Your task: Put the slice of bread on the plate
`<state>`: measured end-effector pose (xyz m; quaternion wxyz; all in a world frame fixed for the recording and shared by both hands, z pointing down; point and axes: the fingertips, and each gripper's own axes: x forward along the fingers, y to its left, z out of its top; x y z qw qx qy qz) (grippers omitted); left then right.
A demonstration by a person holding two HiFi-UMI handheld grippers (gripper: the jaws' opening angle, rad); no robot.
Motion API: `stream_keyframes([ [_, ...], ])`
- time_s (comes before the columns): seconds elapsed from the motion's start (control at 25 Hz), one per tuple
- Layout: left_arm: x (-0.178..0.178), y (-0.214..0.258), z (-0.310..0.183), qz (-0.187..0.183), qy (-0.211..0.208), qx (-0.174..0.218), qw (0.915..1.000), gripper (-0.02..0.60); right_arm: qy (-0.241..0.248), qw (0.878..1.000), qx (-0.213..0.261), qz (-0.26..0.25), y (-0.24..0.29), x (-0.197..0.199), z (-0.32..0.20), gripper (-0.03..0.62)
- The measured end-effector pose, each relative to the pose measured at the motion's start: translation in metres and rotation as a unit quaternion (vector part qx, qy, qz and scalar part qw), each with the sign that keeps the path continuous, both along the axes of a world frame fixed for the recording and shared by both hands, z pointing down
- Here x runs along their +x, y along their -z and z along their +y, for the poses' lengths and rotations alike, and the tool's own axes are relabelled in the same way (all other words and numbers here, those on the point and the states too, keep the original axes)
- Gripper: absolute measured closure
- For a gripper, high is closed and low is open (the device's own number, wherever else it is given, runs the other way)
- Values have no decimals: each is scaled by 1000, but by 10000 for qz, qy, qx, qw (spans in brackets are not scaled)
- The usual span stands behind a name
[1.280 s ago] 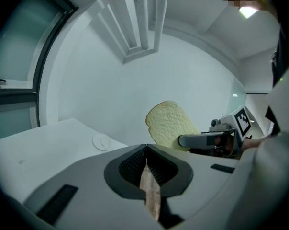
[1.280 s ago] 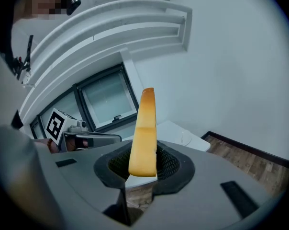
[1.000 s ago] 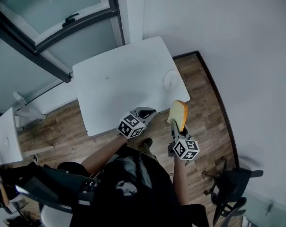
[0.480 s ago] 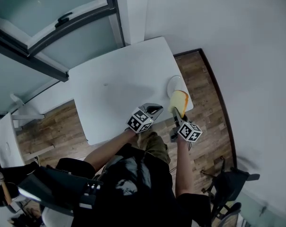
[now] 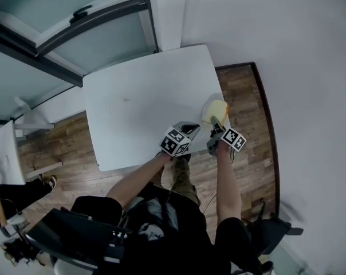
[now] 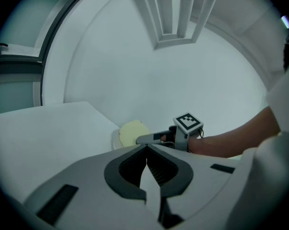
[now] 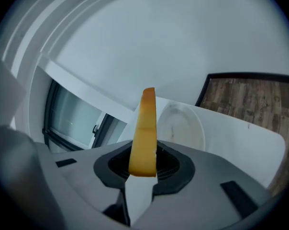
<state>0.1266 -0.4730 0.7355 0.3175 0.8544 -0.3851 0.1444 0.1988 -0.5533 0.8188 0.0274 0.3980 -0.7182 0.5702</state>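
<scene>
The right gripper (image 7: 143,166) has its jaws drawn in on the slice of bread (image 7: 145,123), narrowly parted by the slice's thickness. The pads press on its two flat faces at the near end. The rest of the slice sticks out past the jaw tips, golden crust edge toward that gripper's camera. Holding it by one end looks deliberate: it leaves most of the slice free to be laid down before the jaws let go.

Just beyond and under the slice is the white plate (image 7: 185,128). It sits on the white table (image 7: 245,138), at the table's right edge and close to its near right corner. In the head view the slice hangs over the plate. I cannot tell whether it touches the plate, and it is not yet released.

The left gripper (image 6: 147,148) has its jaws fully together with nothing between them. It hovers at the table's near edge, just beside the right gripper, and seems to have no part in this step.
</scene>
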Motion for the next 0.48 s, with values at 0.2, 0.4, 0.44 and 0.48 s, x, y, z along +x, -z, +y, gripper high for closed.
stream_keyframes([
  [0.2,-8,-7,10,192,214,-250,9993,577,-198,9968,-741,-240,-23,3,-16,500],
  [0.4,5,-2,18,388,87,-291,9988,577,247,9916,-1269,72,-27,-3,-10,398],
  [0.44,10,-1,19,413,25,-290,9987,577,338,9895,-1403,101,-26,-4,-6,359],
  [0.48,14,0,20,434,-40,-290,9986,577,414,9873,-1522,179,-26,-3,-3,340],
])
